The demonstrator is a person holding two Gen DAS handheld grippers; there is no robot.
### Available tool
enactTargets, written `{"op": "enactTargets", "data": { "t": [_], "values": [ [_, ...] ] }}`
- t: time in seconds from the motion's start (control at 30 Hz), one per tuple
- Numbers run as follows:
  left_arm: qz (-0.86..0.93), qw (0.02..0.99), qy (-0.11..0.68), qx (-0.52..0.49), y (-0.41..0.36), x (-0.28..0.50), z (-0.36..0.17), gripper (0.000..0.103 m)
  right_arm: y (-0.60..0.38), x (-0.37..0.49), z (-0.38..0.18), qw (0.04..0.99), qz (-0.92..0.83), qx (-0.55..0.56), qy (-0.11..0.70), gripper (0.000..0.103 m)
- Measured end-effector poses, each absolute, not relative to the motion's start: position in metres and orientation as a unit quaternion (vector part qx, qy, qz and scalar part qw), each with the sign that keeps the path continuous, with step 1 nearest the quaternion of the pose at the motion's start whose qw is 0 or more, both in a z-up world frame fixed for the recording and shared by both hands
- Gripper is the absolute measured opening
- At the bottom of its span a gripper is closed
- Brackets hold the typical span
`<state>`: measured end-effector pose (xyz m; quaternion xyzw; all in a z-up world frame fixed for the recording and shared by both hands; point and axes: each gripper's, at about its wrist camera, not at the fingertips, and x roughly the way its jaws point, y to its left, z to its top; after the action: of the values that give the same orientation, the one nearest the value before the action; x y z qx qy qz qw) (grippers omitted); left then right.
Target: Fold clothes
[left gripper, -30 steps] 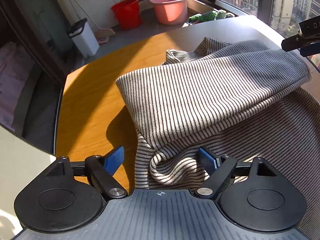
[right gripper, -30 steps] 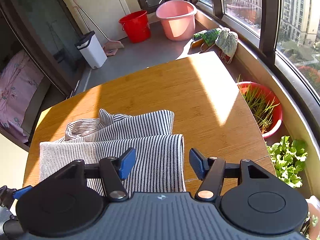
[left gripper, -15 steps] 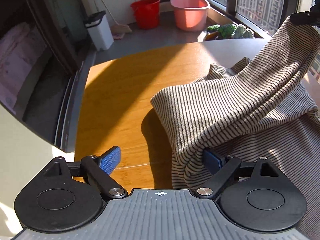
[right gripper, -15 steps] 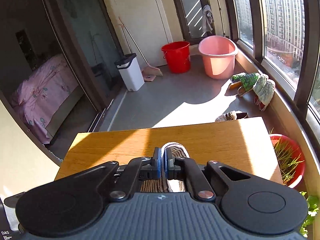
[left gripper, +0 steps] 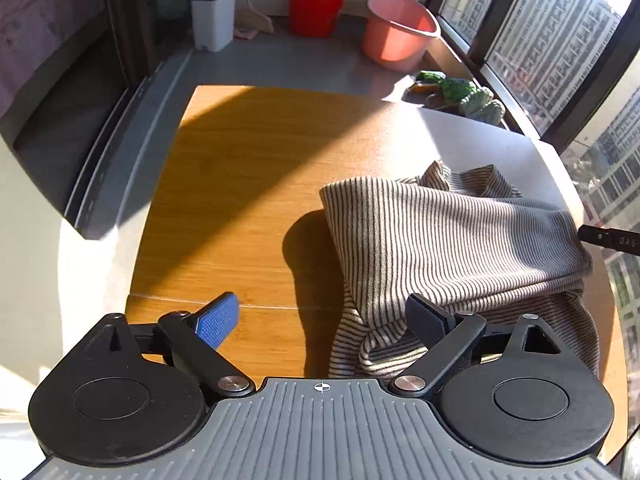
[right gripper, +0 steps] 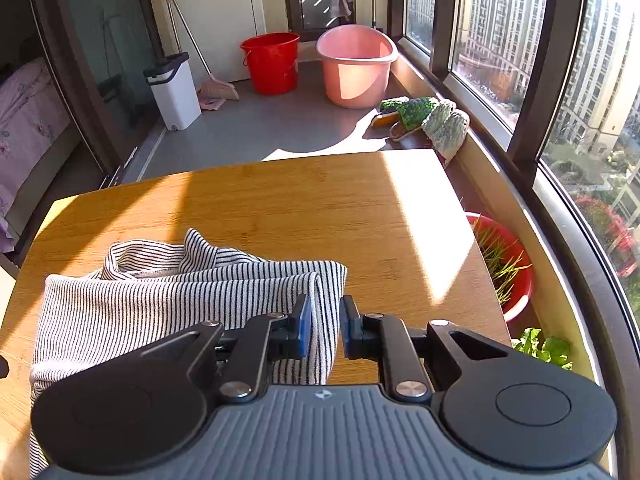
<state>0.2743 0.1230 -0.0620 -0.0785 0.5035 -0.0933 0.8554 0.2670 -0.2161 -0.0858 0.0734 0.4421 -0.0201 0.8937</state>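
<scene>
I hold my left gripper [left gripper: 322, 322] low over the near edge of the wooden table [left gripper: 240, 184], pointing forward, its 2 fingers spread wide; the blue-padded finger [left gripper: 216, 322] hangs over bare wood while the other finger [left gripper: 430, 320] sits against a bunched fold of the striped garment [left gripper: 452, 240], which spills under and behind it so that I cannot tell whether pad and cloth actually touch; nothing lies pinched between the 2 fingers; my right gripper [right gripper: 325, 330] sits level at the garment's right-hand end, its fingers partly parted with a rolled edge of the striped cloth standing in the gap between the 2 blue pads, close to the left pad [right gripper: 305, 330] and seemingly clear of the right one, so I cannot say for sure that it grips; the garment lies in loose layered folds across the near half of the table, between my 2 grippers, with a crumpled collar-like part toward the far side; its near edge is hidden below both gripper bodies, and in the left view only a dark tip of my right gripper shows at the frame's right edge.
</scene>
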Motion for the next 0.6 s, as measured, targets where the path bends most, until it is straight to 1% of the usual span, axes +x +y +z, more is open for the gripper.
{"op": "enactTargets", "data": {
  "t": [0.03, 0.07, 0.1, 0.13, 0.2, 0.27, 0.3, 0.37, 0.4, 0.53, 0.57, 0.6],
  "values": [
    [-0.108, 0.853, 0.502, -0.092, 0.119, 0.277, -0.060, 0.095, -0.213, 0.265, -0.083, 0.895, -0.015, 0.075, 0.440, 0.025],
    [-0.120, 0.850, 0.502, -0.102, 0.115, 0.279, -0.060, 0.095, -0.209, 0.264, -0.081, 0.896, -0.011, 0.076, 0.438, 0.037],
    [-0.131, 0.846, 0.505, -0.110, 0.108, 0.282, -0.062, 0.095, -0.205, 0.262, -0.078, 0.897, -0.006, 0.077, 0.435, 0.047],
    [-0.142, 0.841, 0.508, -0.119, 0.100, 0.286, -0.065, 0.095, -0.202, 0.260, -0.075, 0.898, -0.001, 0.079, 0.433, 0.050],
    [-0.150, 0.829, 0.526, -0.121, 0.089, 0.292, -0.079, 0.095, -0.194, 0.255, -0.080, 0.894, 0.003, 0.078, 0.442, 0.051],
    [-0.151, 0.813, 0.550, -0.116, 0.078, 0.298, -0.097, 0.090, -0.187, 0.249, -0.096, 0.882, 0.001, 0.074, 0.465, 0.051],
    [-0.142, 0.810, 0.559, -0.104, 0.075, 0.301, -0.105, 0.089, -0.185, 0.247, -0.098, 0.883, -0.001, 0.070, 0.464, 0.051],
    [-0.126, 0.811, 0.566, -0.079, 0.073, 0.306, -0.116, 0.089, -0.181, 0.243, -0.103, 0.886, -0.004, 0.061, 0.460, 0.051],
    [-0.124, 0.815, 0.562, -0.072, 0.074, 0.308, -0.118, 0.091, -0.181, 0.247, -0.104, 0.884, -0.004, 0.063, 0.462, 0.053],
    [-0.115, 0.817, 0.560, -0.068, 0.075, 0.321, -0.122, 0.091, -0.185, 0.267, -0.112, 0.880, 0.003, 0.074, 0.470, 0.054],
    [-0.112, 0.818, 0.560, -0.066, 0.075, 0.325, -0.123, 0.091, -0.185, 0.273, -0.113, 0.880, 0.008, 0.078, 0.469, 0.057],
    [-0.109, 0.819, 0.560, -0.064, 0.073, 0.328, -0.123, 0.090, -0.185, 0.279, -0.114, 0.879, 0.013, 0.083, 0.469, 0.062]
  ]
}}
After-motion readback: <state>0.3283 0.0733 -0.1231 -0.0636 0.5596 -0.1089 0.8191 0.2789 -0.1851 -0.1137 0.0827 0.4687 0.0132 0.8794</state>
